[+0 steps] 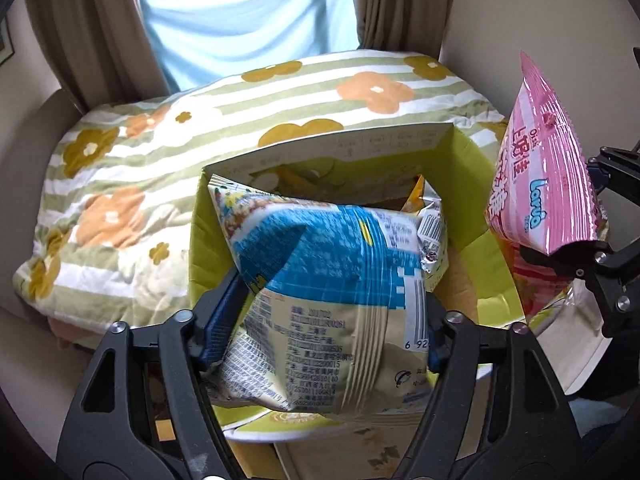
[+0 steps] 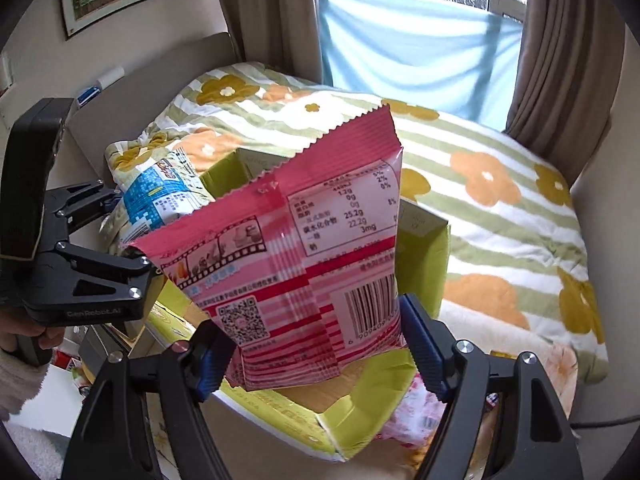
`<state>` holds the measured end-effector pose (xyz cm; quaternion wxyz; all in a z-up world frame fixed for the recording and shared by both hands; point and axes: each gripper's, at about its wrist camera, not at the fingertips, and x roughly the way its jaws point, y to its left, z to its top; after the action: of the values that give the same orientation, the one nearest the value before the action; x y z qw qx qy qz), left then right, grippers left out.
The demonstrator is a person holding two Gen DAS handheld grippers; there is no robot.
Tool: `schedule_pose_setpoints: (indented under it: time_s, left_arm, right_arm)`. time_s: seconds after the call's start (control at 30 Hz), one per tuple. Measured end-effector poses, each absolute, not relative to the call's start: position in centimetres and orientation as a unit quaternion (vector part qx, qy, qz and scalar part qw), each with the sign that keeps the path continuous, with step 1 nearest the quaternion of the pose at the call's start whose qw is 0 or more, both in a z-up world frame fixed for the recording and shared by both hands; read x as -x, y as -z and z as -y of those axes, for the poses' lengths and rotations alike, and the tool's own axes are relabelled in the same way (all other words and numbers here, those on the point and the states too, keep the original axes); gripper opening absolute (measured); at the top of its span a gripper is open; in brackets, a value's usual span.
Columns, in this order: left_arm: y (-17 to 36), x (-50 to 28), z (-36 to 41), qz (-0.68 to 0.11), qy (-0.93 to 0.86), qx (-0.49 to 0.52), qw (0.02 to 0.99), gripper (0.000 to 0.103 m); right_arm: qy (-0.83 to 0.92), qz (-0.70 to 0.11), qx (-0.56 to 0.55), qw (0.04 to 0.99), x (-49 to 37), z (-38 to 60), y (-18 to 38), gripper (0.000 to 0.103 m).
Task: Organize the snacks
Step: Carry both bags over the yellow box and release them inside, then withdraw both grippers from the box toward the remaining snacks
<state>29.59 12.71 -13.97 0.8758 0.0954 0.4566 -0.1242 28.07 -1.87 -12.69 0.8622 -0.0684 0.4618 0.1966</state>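
Observation:
A blue and cream snack bag (image 1: 328, 264) sits between the blue pads of my left gripper (image 1: 332, 312), which is shut on its sides. The bag's far end leans into an open yellow-green cardboard box (image 1: 460, 168) that holds other packets. A pink snack bag (image 2: 320, 240) stands upright in my right gripper (image 2: 316, 344), pressed by both pads, above the near right corner of the box (image 2: 424, 264). In the right wrist view the left gripper (image 2: 132, 232) comes in from the left with the blue bag (image 2: 160, 196). The left wrist view shows the right gripper (image 1: 580, 216) and the pink bag (image 1: 544, 172) at the right.
The box rests against a green-striped floral quilt (image 1: 160, 152). Brown curtains (image 2: 560, 60) and a light blue cloth (image 2: 412, 52) hang behind it. A flat cardboard sheet (image 2: 132, 92) leans at the left. A pink floral packet (image 2: 416, 412) lies beside the box. A person's hand (image 2: 24, 340) grips the left tool.

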Motion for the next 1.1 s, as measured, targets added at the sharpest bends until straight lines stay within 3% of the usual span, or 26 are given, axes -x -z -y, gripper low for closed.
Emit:
schedule_pose_setpoints:
  time_s: [0.03,0.07,0.63,0.73,0.8,1.1]
  left_arm:
    - [14.4,-29.7,-12.7,-0.457,0.121,-0.098,0.876,0.102]
    - [14.6,-29.7,-12.7,-0.455,0.118,-0.101,0.877,0.102]
    - [15.3,-27.4,-14.6,-0.469,0.068,-0.059,0.879,0.103]
    - [15.0,-27.3,-14.7,-0.468,0.066,-0.046,0.880,0.103]
    - [14.9,-27.1,-14.7,-0.468,0.064,-0.043,0.880,0.103]
    - [14.4,-26.0,-15.3,-0.465,0.058,-0.033,0.883,0.103]
  right_arm:
    - [-0.195,-0.467,0.067,0.860,-28.3,1.9,12.9,0.073]
    - [-0.193,-0.473,0.067,0.857,-28.4,1.9,13.1,0.073]
    - [-0.203,-0.526,0.001,0.826,-30.3,2.7,16.1,0.074]
    - [-0.191,-0.527,0.002,0.828,-30.1,2.4,16.6,0.084]
    - [-0.187,-0.525,0.002,0.830,-29.9,2.3,16.8,0.100]
    - [-0.192,-0.519,0.005,0.833,-28.6,2.2,16.6,0.100]
